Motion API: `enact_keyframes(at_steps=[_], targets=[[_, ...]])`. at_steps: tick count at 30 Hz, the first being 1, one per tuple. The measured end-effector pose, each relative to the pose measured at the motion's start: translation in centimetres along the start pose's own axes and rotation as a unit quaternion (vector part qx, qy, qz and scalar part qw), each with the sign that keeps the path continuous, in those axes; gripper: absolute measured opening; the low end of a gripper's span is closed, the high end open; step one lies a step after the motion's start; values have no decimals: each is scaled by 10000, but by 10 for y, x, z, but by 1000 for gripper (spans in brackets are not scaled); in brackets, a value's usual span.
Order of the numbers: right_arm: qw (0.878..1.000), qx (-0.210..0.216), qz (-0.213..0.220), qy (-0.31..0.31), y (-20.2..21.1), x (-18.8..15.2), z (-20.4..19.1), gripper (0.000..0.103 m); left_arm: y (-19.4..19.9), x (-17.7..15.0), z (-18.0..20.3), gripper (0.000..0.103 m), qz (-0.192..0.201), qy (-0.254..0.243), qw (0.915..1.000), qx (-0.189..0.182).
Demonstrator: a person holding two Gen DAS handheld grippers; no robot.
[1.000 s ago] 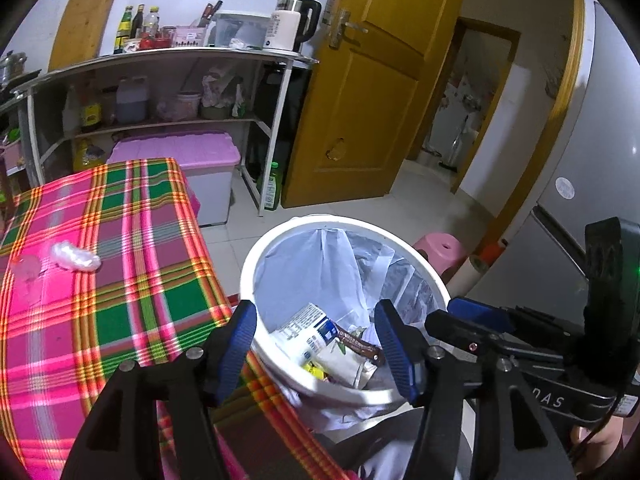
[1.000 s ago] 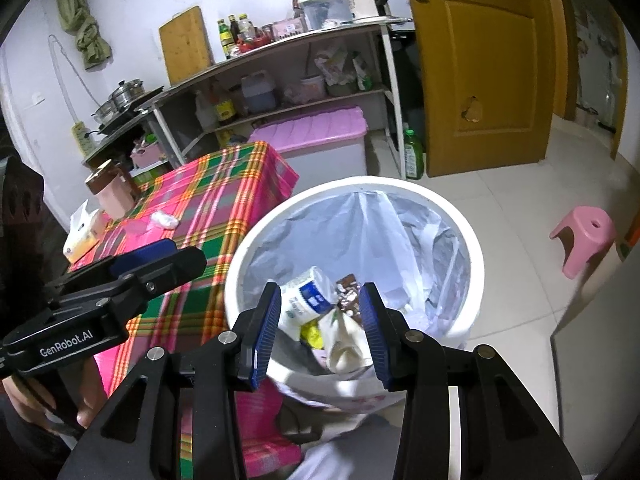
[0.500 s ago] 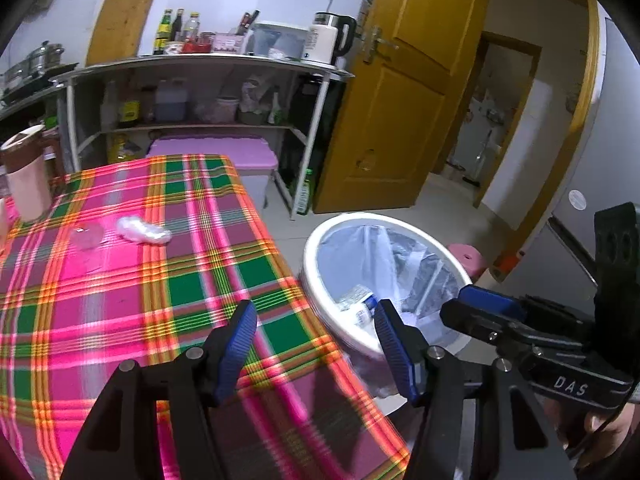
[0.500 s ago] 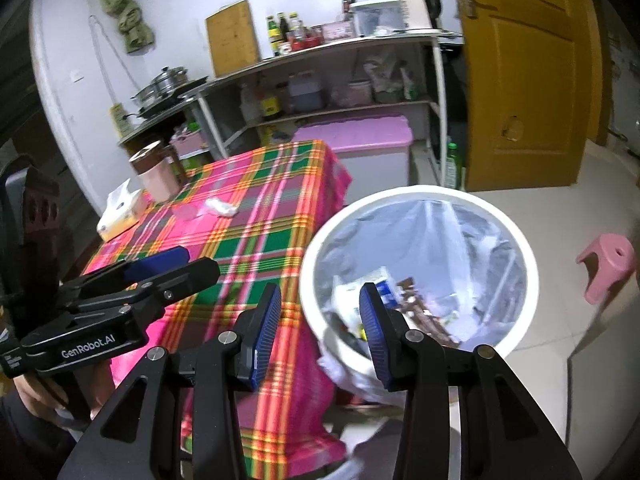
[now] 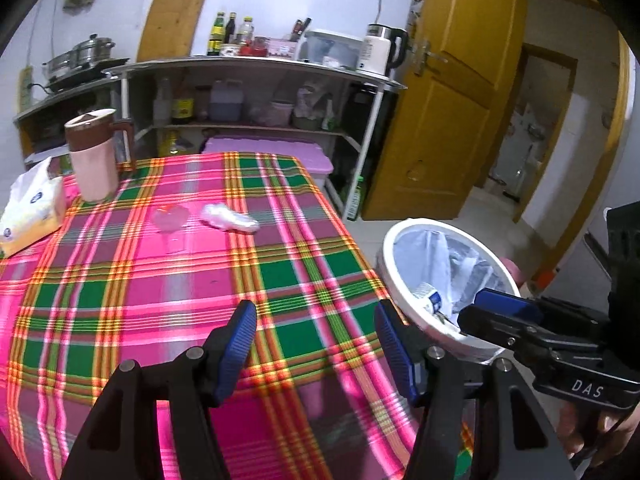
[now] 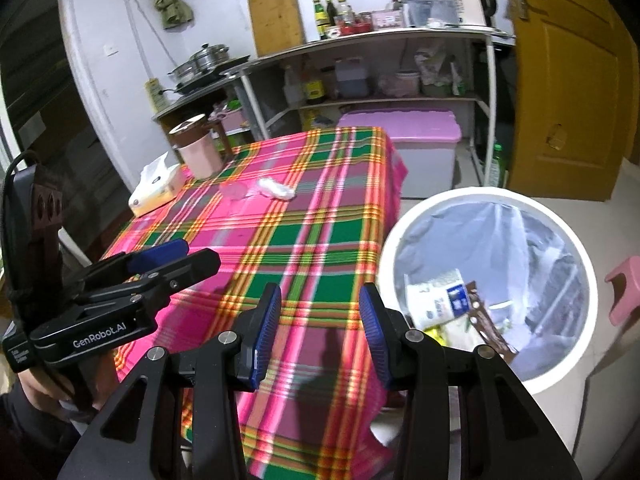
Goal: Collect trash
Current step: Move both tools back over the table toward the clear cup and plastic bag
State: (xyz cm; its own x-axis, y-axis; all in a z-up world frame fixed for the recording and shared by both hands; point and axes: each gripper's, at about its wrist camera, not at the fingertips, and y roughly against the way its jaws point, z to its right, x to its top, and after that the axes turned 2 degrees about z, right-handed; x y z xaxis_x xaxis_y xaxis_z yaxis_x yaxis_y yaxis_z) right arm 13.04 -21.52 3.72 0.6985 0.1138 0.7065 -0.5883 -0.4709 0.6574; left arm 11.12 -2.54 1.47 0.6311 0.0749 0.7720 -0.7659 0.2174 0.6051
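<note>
A white trash bin (image 5: 404, 292) with a plastic liner stands on the floor by the table's right edge; it holds cartons and wrappers and also shows in the right wrist view (image 6: 576, 248). A crumpled clear plastic piece (image 5: 228, 218) and a small clear plastic cup (image 5: 170, 220) lie far up the plaid tablecloth (image 5: 160, 300); both also show in the right wrist view, the plastic piece (image 6: 275, 189) and the cup (image 6: 233, 191). My left gripper (image 5: 316, 344) is open and empty over the table's near part. My right gripper (image 6: 320, 324) is open and empty over the table's near edge beside the bin.
A pink and brown jug (image 5: 94, 156) and a tissue pack (image 5: 30, 210) stand at the table's far left. Metal shelves (image 5: 256, 92) with bottles and a kettle line the back wall. A pink-lidded box (image 6: 404, 148), a yellow door (image 5: 448, 92) and a pink stool (image 6: 624, 284) are nearby.
Both grippers have swung left from above the bin to over the table. The bin now lies to the right in both views. Both stay open and empty.
</note>
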Motion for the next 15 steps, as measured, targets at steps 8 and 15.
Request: enact_keyframes(at_steps=[8, 15], targets=[[9995, 247, -117, 177, -18, 7, -19, 42, 7, 1, -18, 61, 84, 90, 9996, 273], [9985, 347, -207, 379, -38, 18, -34, 42, 4, 4, -39, 61, 82, 225, 9988, 432]])
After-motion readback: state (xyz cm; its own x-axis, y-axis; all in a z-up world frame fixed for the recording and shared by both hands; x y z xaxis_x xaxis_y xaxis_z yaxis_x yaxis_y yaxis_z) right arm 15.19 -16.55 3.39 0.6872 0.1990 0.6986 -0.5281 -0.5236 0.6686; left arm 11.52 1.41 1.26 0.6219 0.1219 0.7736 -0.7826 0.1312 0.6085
